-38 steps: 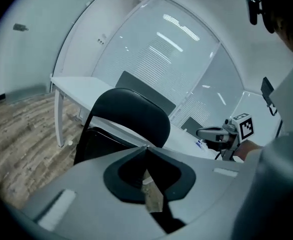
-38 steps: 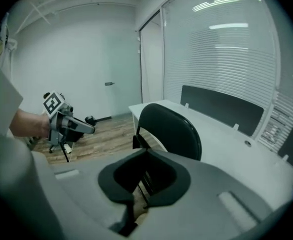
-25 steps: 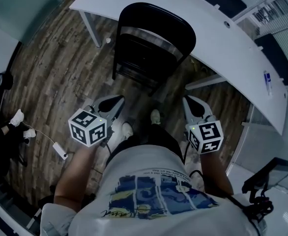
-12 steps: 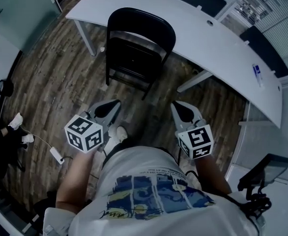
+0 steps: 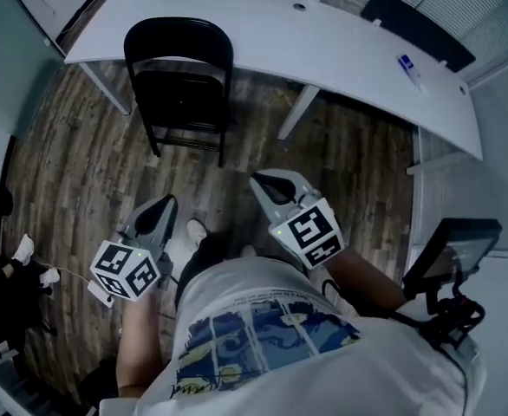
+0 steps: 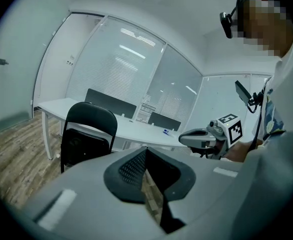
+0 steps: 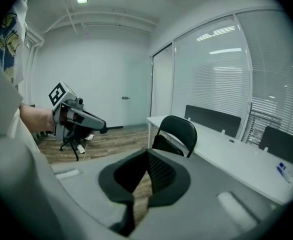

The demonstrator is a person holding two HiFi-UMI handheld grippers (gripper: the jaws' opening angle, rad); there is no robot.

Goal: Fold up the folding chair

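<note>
The black folding chair (image 5: 180,81) stands unfolded on the wood floor at the upper left of the head view, its seat pushed toward the white desk. It also shows in the left gripper view, chair (image 6: 86,134), and in the right gripper view, chair (image 7: 176,133). My left gripper (image 5: 160,206) hovers well short of it, jaws shut and empty. My right gripper (image 5: 267,182) is held to the chair's right and nearer me, also shut with nothing in it. Neither touches the chair.
A long curved white desk (image 5: 341,46) runs across the back, with a small blue-capped item (image 5: 410,66) on it. A black stand with gear (image 5: 3,306) sits at the left, and a white cable box (image 5: 100,293) lies on the floor. A dark device (image 5: 449,250) juts in at the right.
In the head view the chair has slid from top centre to the upper left. The left gripper has dropped toward the lower left, and the right gripper has shifted left. Both stayed shut.
</note>
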